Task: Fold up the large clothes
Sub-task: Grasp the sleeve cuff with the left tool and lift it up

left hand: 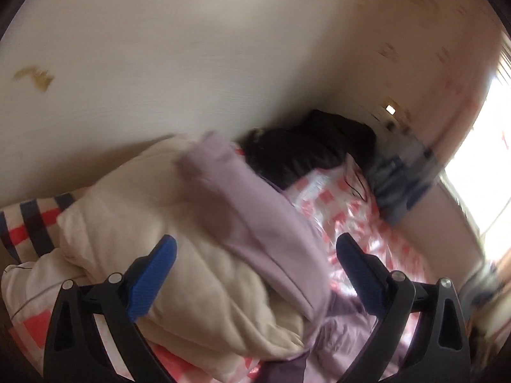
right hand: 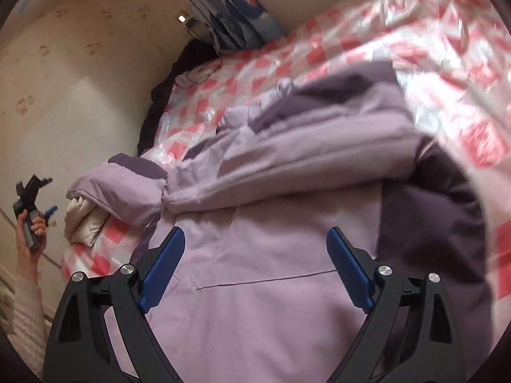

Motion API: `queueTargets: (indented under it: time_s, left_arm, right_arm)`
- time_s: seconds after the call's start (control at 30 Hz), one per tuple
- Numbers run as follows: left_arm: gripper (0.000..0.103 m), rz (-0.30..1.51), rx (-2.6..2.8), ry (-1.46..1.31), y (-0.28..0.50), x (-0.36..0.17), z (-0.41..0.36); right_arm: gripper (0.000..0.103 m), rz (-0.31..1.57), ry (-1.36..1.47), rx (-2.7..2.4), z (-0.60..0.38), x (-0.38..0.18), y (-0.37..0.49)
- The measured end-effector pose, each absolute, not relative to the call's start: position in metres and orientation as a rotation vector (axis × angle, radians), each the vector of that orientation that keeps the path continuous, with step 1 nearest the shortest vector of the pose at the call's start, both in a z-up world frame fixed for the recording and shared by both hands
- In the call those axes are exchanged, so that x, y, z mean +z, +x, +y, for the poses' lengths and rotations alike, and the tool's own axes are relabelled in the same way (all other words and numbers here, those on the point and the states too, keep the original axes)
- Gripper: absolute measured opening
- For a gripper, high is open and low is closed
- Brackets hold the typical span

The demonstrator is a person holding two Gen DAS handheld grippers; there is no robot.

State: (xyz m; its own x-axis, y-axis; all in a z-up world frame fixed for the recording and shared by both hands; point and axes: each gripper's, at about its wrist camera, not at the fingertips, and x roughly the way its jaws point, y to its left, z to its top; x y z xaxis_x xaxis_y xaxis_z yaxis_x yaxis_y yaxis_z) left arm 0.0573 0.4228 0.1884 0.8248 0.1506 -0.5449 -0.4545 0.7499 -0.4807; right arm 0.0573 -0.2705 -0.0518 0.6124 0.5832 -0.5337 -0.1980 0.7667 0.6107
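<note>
A large lilac padded jacket (right hand: 274,191) with dark purple panels and a cream lining lies on the bed's pink-and-white checked cover (right hand: 351,41). My right gripper (right hand: 255,239) is open and empty, hovering just above the jacket's lilac body. In the left wrist view my left gripper (left hand: 255,249) is open and empty, above a lilac sleeve (left hand: 255,210) lying over the cream lining (left hand: 143,198). The left gripper also shows in the right wrist view (right hand: 32,191), held in a hand off the bed's left side, away from the jacket.
A black garment (left hand: 306,146) is heaped against the cream wall (left hand: 159,48) at the far end of the bed. A blue patterned pillow (left hand: 399,185) lies beside it. A striped cloth (left hand: 28,223) sits at left. A bright window (left hand: 479,166) is at right.
</note>
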Motion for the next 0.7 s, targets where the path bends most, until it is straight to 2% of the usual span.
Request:
queueTargets:
  time_s: [0.13,0.37,0.5,0.53,0.6,0.67,0.7]
  left_arm:
    - [0.096,0.501,0.354,-0.706,0.074,0.18,0.451]
    - [0.096,0.515,0.504,-0.701,0.115,0.166,0.456]
    - [0.095,0.595,0.517,-0.748,0.142,0.153,0.461]
    - [0.091,0.59,0.519,-0.773,0.144,0.15,0.463]
    - [0.041,0.573,0.484,-0.826,0.145,0.147,0.466]
    - [0.029,0.561,0.415,-0.88,0.144,0.143,0.467]
    - [0.026,0.55,0.414,-0.873,0.142,0.144,0.466]
  right_arm:
    - [0.087,0.839,0.504,0.465,-0.262,-0.067,0.066]
    - [0.087,0.831,0.497,0.479,-0.259,-0.069,0.072]
    - [0.087,0.826,0.483,0.475,-0.257,-0.068,0.073]
    - [0.087,0.826,0.481,0.475,-0.257,-0.068,0.073]
    - [0.087,0.83,0.484,0.477,-0.256,-0.069,0.074]
    - [0.087,0.824,0.492,0.475,-0.258,-0.067,0.074]
    - [0.087,0.82,0.491,0.47,-0.258,-0.067,0.074]
